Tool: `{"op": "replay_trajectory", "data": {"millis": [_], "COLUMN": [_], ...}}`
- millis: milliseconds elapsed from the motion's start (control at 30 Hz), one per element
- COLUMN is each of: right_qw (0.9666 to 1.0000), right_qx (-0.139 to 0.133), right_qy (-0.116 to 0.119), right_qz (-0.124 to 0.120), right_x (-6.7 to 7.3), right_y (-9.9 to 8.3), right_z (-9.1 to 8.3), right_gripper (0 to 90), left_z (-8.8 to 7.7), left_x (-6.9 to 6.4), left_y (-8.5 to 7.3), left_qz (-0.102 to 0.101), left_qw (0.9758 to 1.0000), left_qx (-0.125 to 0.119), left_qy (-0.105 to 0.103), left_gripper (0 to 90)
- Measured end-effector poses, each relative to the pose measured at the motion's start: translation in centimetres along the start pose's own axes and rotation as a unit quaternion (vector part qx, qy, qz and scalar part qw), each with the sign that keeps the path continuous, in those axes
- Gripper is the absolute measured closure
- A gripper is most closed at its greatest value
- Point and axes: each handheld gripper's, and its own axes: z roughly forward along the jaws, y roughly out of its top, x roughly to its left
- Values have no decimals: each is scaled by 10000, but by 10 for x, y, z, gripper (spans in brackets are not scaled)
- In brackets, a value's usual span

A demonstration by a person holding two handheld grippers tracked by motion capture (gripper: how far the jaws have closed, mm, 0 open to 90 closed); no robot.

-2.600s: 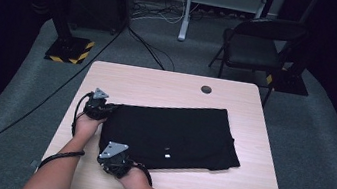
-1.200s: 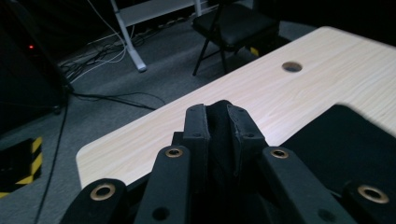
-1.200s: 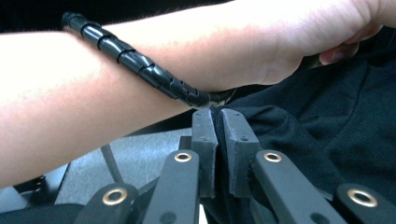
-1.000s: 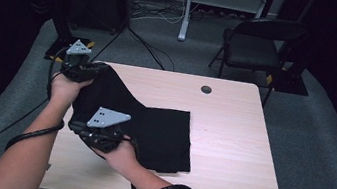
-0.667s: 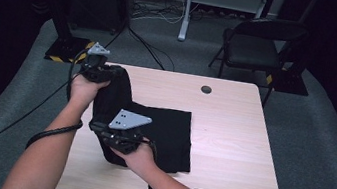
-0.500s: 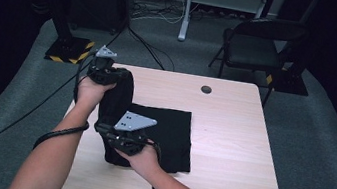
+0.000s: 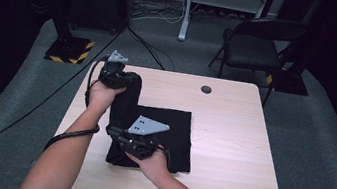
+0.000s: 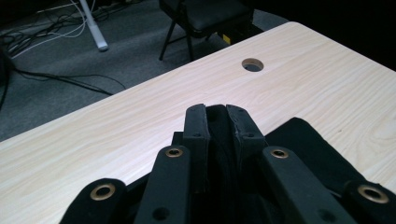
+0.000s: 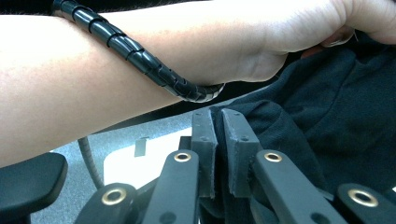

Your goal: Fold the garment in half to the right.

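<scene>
A black garment [image 7: 171,130] lies partly folded on the wooden table [image 7: 231,134]. Its left part is lifted and carried over the rest. My left gripper [image 7: 128,79] holds the far corner of that flap above the table's back left; in the left gripper view its jaws [image 8: 215,121] are shut on a pinch of black cloth [image 8: 308,149]. My right gripper [image 7: 125,136] holds the near corner over the garment's left edge. In the right gripper view its jaws [image 9: 215,135] are shut on black cloth [image 9: 345,116], with the left forearm [image 9: 116,70] and its cable close behind.
A round cable hole [image 7: 206,89] sits in the table near its back edge. A black chair [image 7: 255,42] stands behind the table on the grey carpet. Cables [image 7: 148,46] run across the floor, and a stand base with yellow-black tape [image 7: 69,49] lies at the back left.
Both grippers have carried the garment's left flap rightward and a little down, over the folded part. The flap now hangs nearer the table.
</scene>
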Motion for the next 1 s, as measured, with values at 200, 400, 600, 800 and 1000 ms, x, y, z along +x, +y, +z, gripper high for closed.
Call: {"op": "replay_trajectory", "data": {"millis": [200,400,600,800,1000], "right_qw": [9999,9996,9993,9989,9985], "right_qx": [40,122,120,135,169], "right_qy": [-125,-239,-360,-439,-501], "right_qz": [33,-4,52,89,104], "right_x": [-5,-10,-14,-16,-17], "right_y": [-6,-12,-20,-26,-31], "right_z": [-10,-20,-29,-35,-39], "right_gripper": [837,837,836,836,836], "left_z": [10,19,27,33,40], "left_x": [-8,-15,-23,-28,-31], "left_y": [-1,0,0,0,-3], "left_qz": [60,148,219,277,276], "left_qw": [9999,9997,9994,9991,9989], "left_qx": [47,166,231,285,310], "left_qy": [-66,-93,-147,-171,-213], "left_gripper": [793,793,791,790,789]}}
